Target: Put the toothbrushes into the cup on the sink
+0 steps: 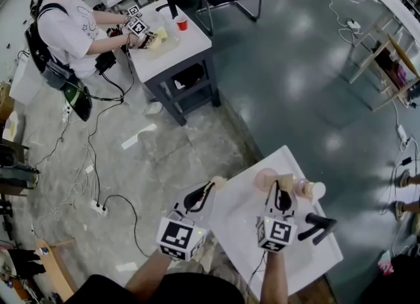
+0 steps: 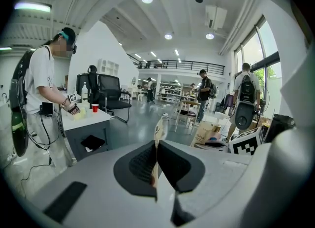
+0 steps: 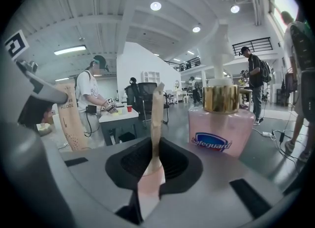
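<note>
Fingers (image 2: pixel 140 164) of the left gripper (image 2: pixel 156 168) are pressed together on the left toothbrush (image 2: pixel 158 132), a flat, thin pack in pale card that stands on edge between the 2 ribbed black pads and rises above them. From the right gripper view the same pack shows as a long kraft-paper sleeve, tan and matte, with dark lettering and a dotted print. In the head view this gripper hangs at the left edge of the sink top (image 1: pixel 243 230), a smooth white slab.

Further right on the slab stands the cup (image 1: pixel 265 178), round, pink and translucent. Neither toothbrush is in it.

Just beside and below the cup in the head view is the right gripper (image 3: pixel 157 165). Its fingers (image 3: pixel 134 160) clamp the right toothbrush (image 3: pixel 157 118), a narrow tan paper sleeve held upright, its top reaching well above the pads.

Close to the right of that sleeve stands a soap bottle (image 3: pixel 221 133): a squat, glossy pink body with a blue label, a shiny gold collar and a white pump.

At the slab's right side sits a matte black tap (image 1: pixel 318 225) with a cylindrical body.
</note>
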Demonstrator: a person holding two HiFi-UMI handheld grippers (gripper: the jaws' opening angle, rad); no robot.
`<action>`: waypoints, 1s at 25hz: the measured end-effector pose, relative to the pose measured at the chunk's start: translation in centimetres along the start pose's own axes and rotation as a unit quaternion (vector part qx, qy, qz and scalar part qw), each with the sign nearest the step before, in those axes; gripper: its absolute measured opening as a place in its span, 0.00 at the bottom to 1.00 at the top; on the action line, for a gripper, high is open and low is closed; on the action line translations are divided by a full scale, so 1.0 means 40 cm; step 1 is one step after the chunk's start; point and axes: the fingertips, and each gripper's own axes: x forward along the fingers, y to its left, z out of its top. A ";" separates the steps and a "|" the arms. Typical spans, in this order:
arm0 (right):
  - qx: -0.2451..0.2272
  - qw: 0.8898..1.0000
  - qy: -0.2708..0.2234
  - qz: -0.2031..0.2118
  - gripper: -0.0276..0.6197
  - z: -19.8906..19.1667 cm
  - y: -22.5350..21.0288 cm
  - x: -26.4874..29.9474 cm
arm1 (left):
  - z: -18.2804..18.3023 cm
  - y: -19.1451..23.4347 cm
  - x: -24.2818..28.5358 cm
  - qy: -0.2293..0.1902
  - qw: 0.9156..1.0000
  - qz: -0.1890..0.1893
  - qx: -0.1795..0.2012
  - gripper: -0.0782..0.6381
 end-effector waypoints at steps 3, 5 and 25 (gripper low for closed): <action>-0.007 1.000 0.012 -0.003 0.11 -0.017 -0.007 -0.001 | -0.002 -0.004 -0.003 0.005 1.000 0.001 -0.003 0.12; -0.006 1.000 0.009 -0.003 0.11 -0.015 -0.008 0.002 | -0.009 -0.006 -0.002 0.012 1.000 0.001 -0.007 0.12; 0.009 1.000 0.015 0.023 0.32 -0.025 0.008 -0.027 | -0.012 -0.033 -0.036 0.002 1.000 0.002 0.002 0.12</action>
